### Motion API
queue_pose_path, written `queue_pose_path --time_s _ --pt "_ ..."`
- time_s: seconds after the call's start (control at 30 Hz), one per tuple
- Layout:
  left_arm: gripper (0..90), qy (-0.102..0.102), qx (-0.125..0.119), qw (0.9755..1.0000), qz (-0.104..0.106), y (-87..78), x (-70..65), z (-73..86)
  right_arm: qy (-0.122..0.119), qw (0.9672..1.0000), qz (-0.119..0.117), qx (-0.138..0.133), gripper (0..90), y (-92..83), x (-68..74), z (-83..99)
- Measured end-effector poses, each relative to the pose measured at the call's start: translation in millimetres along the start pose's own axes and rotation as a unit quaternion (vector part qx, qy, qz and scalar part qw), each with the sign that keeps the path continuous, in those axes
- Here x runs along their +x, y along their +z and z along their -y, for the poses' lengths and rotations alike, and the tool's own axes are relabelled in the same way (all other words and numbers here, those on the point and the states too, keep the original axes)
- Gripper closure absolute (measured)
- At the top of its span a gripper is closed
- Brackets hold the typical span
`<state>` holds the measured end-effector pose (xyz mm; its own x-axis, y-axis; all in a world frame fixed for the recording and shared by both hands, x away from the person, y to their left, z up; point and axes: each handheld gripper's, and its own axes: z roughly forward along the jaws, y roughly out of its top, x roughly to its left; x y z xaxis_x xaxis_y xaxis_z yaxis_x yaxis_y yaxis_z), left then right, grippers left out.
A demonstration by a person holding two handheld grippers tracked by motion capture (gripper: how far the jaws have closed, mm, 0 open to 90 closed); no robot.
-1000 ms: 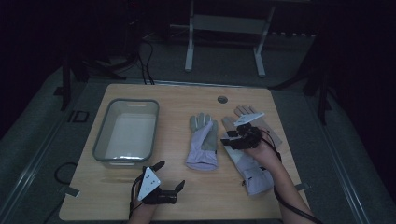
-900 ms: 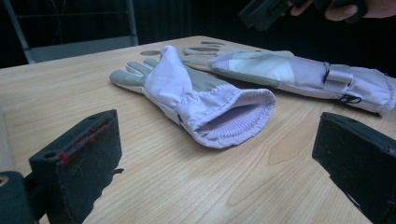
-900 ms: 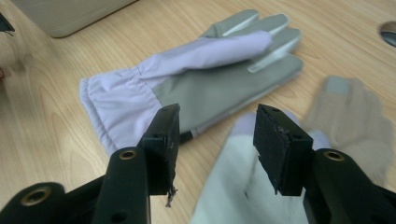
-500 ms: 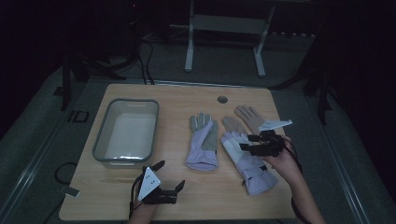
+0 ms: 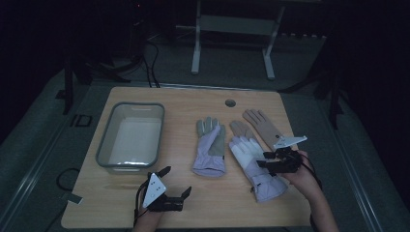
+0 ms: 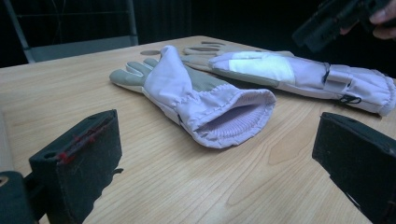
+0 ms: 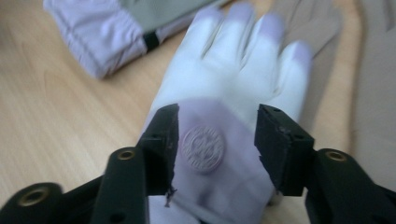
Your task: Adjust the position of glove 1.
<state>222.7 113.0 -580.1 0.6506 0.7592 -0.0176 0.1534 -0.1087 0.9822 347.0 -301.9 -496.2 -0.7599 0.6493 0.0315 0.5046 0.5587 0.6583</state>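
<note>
Wood table (image 5: 193,203): grey bin (image 5: 104,145) left, lilac gloves (image 5: 210,147) (image 5: 256,166) mid/right, tan glove (image 5: 263,126) behind.

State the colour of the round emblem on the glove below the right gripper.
The round emblem is pale lilac, matching the glove around it; the right gripper view shows it best.

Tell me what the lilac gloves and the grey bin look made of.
Lilac gloves: soft woven fabric, matte, probably nylon; it wrinkles, and one cuff shows a ribbed knit lining. Grey bin: likely moulded plastic, with smooth walls, rounded corners and a slight sheen.

Black two-jaw left claw (image 5: 175,182), grey three-cornered top plate, right claw (image 5: 265,159) black, trailing cable
</note>
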Motion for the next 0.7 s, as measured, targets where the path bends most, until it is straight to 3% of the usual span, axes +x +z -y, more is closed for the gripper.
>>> queue_pose_path --time_s 0.17,0.27,0.33,0.47,0.7 --pt "1.6 0.002 0.001 1.0000 -0.001 0.1 -0.2 -0.1 -0.005 0.9996 -0.008 0.027 47.0 15.9 -0.6 9.1" --pt "1.6 0.000 0.001 1.0000 -0.002 0.0 0.1 -0.1 0.004 0.9993 -0.015 0.035 48.2 25.6 -3.6 15.1" --pt "1.6 -0.001 0.001 1.0000 -0.002 0.0 0.2 0.0 0.012 0.9992 -0.020 0.032 49.4 28.4 -5.8 18.3" --pt "1.6 -0.003 0.000 1.0000 -0.002 0.0 0.6 0.0 0.017 0.9990 -0.030 0.030 61.3 29.6 -3.1 21.5" --pt "1.6 -0.004 -0.001 1.0000 -0.003 -0.1 0.8 0.0 0.055 0.9985 -0.006 0.004 68.8 23.7 7.7 25.2"
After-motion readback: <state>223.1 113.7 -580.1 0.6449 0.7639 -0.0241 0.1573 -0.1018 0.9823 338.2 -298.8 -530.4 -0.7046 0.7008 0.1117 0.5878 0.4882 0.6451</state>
